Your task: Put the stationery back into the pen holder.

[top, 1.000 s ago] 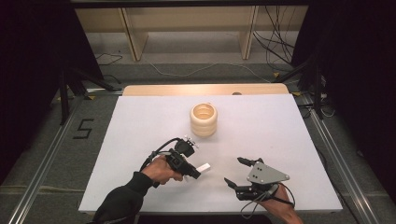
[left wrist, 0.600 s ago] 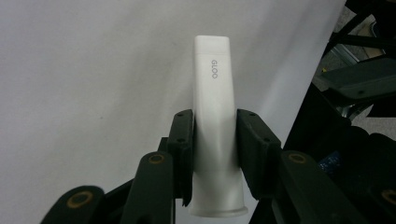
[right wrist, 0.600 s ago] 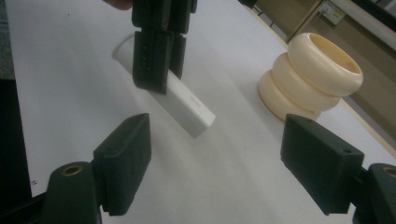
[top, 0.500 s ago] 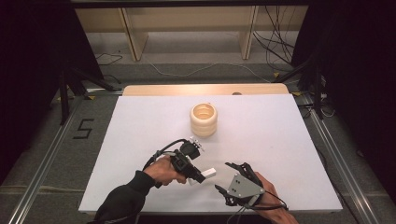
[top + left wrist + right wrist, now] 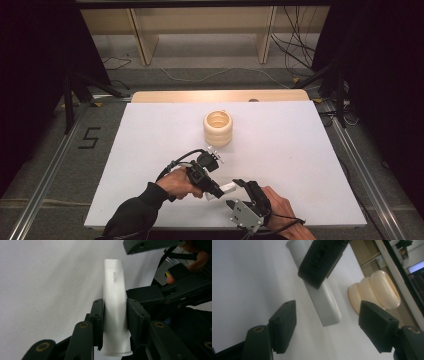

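A white glue tube (image 5: pixel 114 297) marked GLOO is clamped across its middle by my left gripper (image 5: pixel 115 312), which is shut on it. In the high view that left gripper (image 5: pixel 215 190) holds the tube (image 5: pixel 227 188) just above the white board, near the front edge. My right gripper (image 5: pixel 327 322) has come up to the tube's free end (image 5: pixel 325 305). Its jaws have just been closing, with the tube end between them and gaps on both sides, so the pads do not touch it. From above, the right gripper (image 5: pixel 235 194) sits just right of the tube.
A cream stack of rings (image 5: pixel 218 128) stands upright near the middle of the white board (image 5: pixel 150 150), beyond both grippers, and lies behind the tube in the right gripper view (image 5: pixel 374 292). Dark floor, rails and cables surround the table.
My right gripper has moved left and toward the left gripper, until its jaws straddle the tube's free end, and the jaws have narrowed. The left hand has kept still with the tube.
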`<state>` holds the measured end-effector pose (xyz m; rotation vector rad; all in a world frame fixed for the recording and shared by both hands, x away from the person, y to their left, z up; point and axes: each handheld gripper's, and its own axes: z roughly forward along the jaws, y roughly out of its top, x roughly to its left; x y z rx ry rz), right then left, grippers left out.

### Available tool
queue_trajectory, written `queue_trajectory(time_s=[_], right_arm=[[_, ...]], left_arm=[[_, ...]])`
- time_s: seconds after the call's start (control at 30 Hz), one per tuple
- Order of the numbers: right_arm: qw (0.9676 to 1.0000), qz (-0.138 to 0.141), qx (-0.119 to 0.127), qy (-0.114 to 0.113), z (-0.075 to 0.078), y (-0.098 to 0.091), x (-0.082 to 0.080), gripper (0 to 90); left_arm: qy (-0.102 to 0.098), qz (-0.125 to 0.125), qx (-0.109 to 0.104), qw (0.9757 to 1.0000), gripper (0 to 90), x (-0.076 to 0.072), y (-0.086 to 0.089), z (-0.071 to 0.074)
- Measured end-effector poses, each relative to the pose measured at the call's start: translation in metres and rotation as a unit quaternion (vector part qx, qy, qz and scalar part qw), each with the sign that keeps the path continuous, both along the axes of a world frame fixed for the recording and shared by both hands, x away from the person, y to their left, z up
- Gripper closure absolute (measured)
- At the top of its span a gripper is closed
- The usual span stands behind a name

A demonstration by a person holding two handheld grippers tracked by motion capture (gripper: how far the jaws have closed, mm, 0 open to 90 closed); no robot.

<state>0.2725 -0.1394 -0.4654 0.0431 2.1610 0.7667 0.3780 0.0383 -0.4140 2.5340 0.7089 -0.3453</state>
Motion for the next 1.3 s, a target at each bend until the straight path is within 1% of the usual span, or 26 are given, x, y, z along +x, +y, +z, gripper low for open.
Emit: queue_trajectory(time_s=[0.03, 0.07, 0.1, 0.2, 0.33, 0.37, 0.43, 0.6, 0.63, 0.73, 0.77, 0.9, 0.93, 1.03, 1.13, 1.23, 1.27, 1.3], right_arm=[[1.0000, 0.000, -0.006, 0.001, -0.001, 0.001, -0.002, 34.1], [0.9999, 0.003, -0.010, -0.004, -0.001, 0.002, -0.002, 35.1], [0.9997, 0.008, -0.018, -0.016, -0.001, 0.002, -0.002, 36.2], [0.9988, 0.011, -0.033, -0.035, -0.003, 0.005, -0.003, 39.3], [0.9978, 0.008, -0.042, -0.050, -0.005, 0.007, -0.006, 44.9], [0.9970, 0.012, -0.049, -0.058, -0.005, 0.007, -0.005, 46.2], [0.9961, 0.012, -0.058, -0.065, -0.006, 0.008, -0.006, 48.6], [0.9955, 0.016, -0.063, -0.069, -0.008, 0.011, -0.007, 53.8], [0.9956, 0.013, -0.062, -0.070, -0.008, 0.011, -0.007, 54.8], [0.9944, 0.014, -0.071, -0.076, -0.008, 0.012, -0.008, 57.9], [0.9941, 0.019, -0.074, -0.077, -0.008, 0.012, -0.008, 58.9], [0.9933, 0.020, -0.083, -0.078, -0.010, 0.013, -0.008, 62.1], [0.9926, 0.020, -0.086, -0.082, -0.010, 0.013, -0.008, 63.3], [0.9921, 0.022, -0.091, -0.084, -0.011, 0.014, -0.009, 65.9], [0.9917, 0.032, -0.097, -0.079, -0.011, 0.014, -0.009, 68.2], [0.9909, 0.036, -0.102, -0.080, -0.012, 0.015, -0.011, 69.3], [0.9908, 0.038, -0.100, -0.082, -0.013, 0.015, -0.011, 69.5], [0.9911, 0.039, -0.101, -0.078, -0.013, 0.015, -0.011, 69.8]], left_arm=[[0.002, 0.001, 0.000, 1.0000, 67.7, 0.000, -0.001, 0.001], [0.001, -0.001, -0.001, 1.0000, 67.7, -0.001, -0.001, 0.000], [0.001, -0.002, -0.001, 1.0000, 67.7, -0.001, -0.002, 0.001], [0.003, -0.004, 0.000, 1.0000, 67.7, -0.001, -0.003, 0.001], [0.004, -0.002, 0.001, 1.0000, 67.7, -0.001, -0.004, 0.001], [0.004, -0.002, 0.001, 1.0000, 67.7, 0.000, -0.005, 0.001], [0.007, -0.003, 0.001, 1.0000, 67.7, 0.000, -0.005, 0.001], [0.010, -0.004, 0.001, 0.9999, 67.6, -0.001, -0.006, 0.000], [0.010, -0.004, 0.002, 0.9999, 67.7, -0.001, -0.006, 0.000], [0.011, -0.005, 0.002, 0.9999, 67.6, 0.000, -0.006, -0.001], [0.012, -0.005, 0.002, 0.9999, 67.7, 0.000, -0.007, -0.001], [0.015, -0.005, 0.002, 0.9999, 67.6, 0.000, -0.006, -0.001], [0.016, -0.005, 0.002, 0.9999, 67.6, 0.000, -0.006, -0.001], [0.016, -0.006, 0.001, 0.9999, 67.6, -0.001, -0.007, -0.001], [0.015, -0.006, 0.002, 0.9999, 67.6, -0.001, -0.007, 0.000], [0.021, -0.010, 0.005, 0.9997, 67.5, -0.001, -0.006, -0.002], [0.022, -0.010, 0.004, 0.9997, 67.4, -0.001, -0.006, -0.002], [0.024, -0.007, 0.000, 0.9997, 67.3, 0.000, -0.006, -0.002]])
